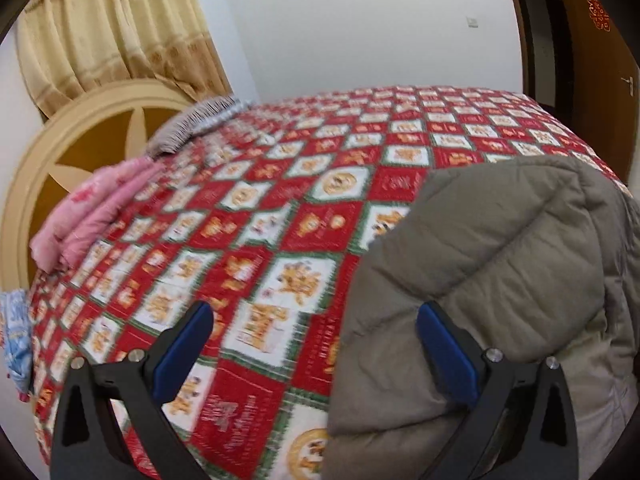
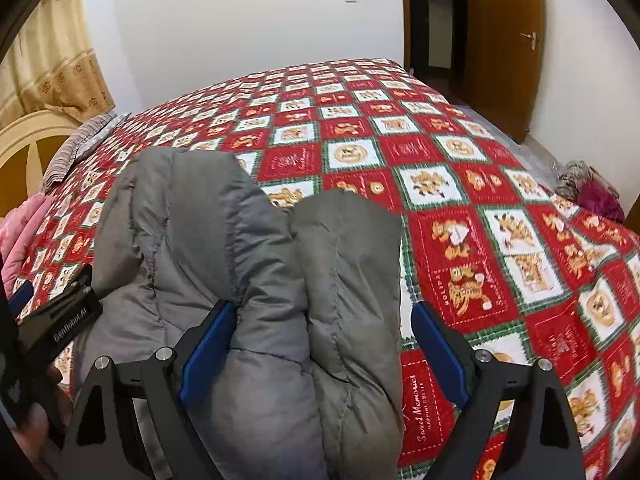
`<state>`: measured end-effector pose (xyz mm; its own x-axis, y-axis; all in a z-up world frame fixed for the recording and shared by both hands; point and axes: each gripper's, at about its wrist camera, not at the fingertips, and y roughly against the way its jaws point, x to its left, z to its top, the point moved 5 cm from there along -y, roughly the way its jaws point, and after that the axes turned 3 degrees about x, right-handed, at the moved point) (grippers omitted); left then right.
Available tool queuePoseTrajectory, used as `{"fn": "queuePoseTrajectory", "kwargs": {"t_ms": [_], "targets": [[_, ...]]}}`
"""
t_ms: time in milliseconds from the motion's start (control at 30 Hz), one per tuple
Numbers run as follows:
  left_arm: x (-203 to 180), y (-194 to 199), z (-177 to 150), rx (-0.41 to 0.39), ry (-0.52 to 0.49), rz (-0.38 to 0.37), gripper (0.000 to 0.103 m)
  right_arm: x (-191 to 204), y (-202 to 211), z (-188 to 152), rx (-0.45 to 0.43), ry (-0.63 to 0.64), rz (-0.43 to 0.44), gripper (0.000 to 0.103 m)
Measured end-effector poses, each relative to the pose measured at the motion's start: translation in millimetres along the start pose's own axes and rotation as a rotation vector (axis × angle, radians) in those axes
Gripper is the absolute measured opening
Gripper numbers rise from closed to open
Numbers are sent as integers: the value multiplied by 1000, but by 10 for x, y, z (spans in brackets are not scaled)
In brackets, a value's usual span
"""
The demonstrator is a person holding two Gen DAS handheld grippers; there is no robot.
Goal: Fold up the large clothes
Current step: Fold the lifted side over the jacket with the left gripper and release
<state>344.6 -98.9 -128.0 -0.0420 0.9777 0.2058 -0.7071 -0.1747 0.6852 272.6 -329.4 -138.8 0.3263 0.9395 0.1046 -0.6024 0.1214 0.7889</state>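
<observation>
While both tongs gape wide above the bed (image 1: 280, 184), the jacket (image 2: 248, 264) bulges up between the right tongs (image 2: 324, 344) and lies under the right finger of the left tongs (image 1: 316, 344)

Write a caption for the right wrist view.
Open right gripper above a grey padded jacket on the red patchwork bedspread.

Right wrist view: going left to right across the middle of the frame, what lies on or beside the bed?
Pink folded clothes → grey padded jacket → red patchwork bedspread → heap of purple and patterned clothes past the bed's right edge.
</observation>
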Motion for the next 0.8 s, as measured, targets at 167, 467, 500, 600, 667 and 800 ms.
{"fn": "queuePoseTrajectory", "kwargs": {"t_ms": [167,467,500,600,667,800], "targets": [[-176,-124,-43,31,-15,-24,103,-146,-180,-50,2,-37,23,89],[-408,-151,-101,21,-45,-3,103,-352,-450,-134,36,-75,69,89],[-448,-156,-108,21,-53,1,103,-374,-473,-138,36,-82,73,89],[-492,-187,-122,26,-67,5,103,-429,-518,-165,40,-99,89,89],[-482,-193,-127,30,-65,-4,103,-458,-555,-186,45,-108,112,89],[-390,-185,-173,48,-41,-48,103,-492,-634,-236,52,-115,147,89]]}}
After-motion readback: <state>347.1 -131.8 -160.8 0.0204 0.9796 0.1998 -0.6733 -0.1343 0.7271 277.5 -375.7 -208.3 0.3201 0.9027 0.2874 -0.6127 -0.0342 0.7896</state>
